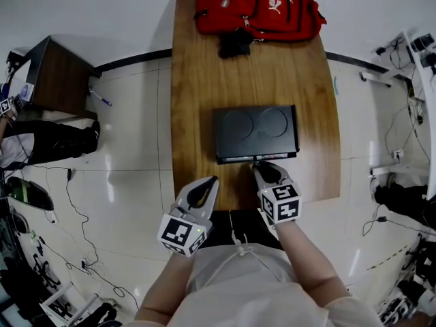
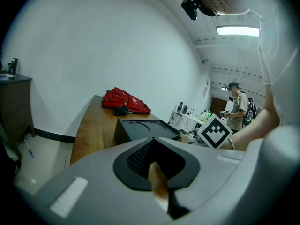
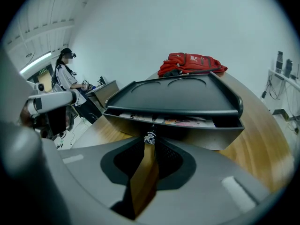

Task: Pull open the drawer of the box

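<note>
A flat black box (image 1: 255, 131) lies on the wooden table (image 1: 197, 80), its lid showing two round dents. Its drawer (image 3: 187, 125) stands slightly pulled out toward me, with printed papers visible in the slot. My right gripper (image 1: 259, 165) is at the drawer front, shut on the small metal knob (image 3: 150, 138) right at its tips. My left gripper (image 1: 212, 181) hovers over the table's near edge, left of the box and apart from it, jaws together with nothing held. The box (image 2: 140, 128) shows ahead in the left gripper view.
A red backpack (image 1: 259, 5) with a black item beside it lies at the table's far end. A dark cabinet (image 1: 58, 77) stands on the floor at the left, with cables across the tiles. A person (image 3: 65, 78) stands at a bench in the background.
</note>
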Tool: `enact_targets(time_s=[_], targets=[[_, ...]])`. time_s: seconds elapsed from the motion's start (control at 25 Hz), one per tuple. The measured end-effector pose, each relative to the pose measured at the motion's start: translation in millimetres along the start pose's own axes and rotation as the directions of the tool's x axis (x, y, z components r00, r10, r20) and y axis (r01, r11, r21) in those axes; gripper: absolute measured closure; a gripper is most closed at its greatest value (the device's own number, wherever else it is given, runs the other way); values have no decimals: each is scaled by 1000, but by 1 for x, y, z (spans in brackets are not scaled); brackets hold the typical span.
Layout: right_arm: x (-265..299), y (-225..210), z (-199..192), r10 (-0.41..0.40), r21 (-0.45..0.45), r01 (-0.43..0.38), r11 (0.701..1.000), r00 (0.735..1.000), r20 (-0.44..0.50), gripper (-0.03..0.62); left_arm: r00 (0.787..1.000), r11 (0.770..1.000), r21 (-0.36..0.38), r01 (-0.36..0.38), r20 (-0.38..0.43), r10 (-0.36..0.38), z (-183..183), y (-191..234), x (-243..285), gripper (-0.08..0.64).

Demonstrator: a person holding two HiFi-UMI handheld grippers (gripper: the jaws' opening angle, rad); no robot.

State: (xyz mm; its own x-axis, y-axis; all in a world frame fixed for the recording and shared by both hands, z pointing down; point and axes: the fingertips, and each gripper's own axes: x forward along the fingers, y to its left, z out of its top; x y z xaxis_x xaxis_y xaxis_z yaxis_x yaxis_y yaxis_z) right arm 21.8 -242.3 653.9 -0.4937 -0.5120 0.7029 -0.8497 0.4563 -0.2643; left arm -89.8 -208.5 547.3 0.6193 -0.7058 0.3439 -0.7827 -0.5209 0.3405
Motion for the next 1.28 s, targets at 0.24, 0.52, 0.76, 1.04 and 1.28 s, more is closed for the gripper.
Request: enact_targets(time_s=[0.24,0.52,0.76,1.04,1.28], targets=[[-15,11,-26,16,7,-15,1000,999,-32,522,1000,1000,-8,-8,2,8,-10,-11,-6,565],[-31,20,-48,36,-7,-36,999,998,-57,522,1000,1000,2,1,2,-1,-16,-27,-5,565],[-44,27,-71,61,-12,-63,998,994,-89,522,1000,1000,6,-4,6,4,-22,-40,-8,565],[-53,34,-83,79,-25,-82,996,993,-92,525,1000,1000,10,-12,13,11,-28,-52,-15,565],[-54,32,-83,89,25,-87,996,991,-95,523,1000,1000,12,-15,18,15,-30,-54,-21,565]])
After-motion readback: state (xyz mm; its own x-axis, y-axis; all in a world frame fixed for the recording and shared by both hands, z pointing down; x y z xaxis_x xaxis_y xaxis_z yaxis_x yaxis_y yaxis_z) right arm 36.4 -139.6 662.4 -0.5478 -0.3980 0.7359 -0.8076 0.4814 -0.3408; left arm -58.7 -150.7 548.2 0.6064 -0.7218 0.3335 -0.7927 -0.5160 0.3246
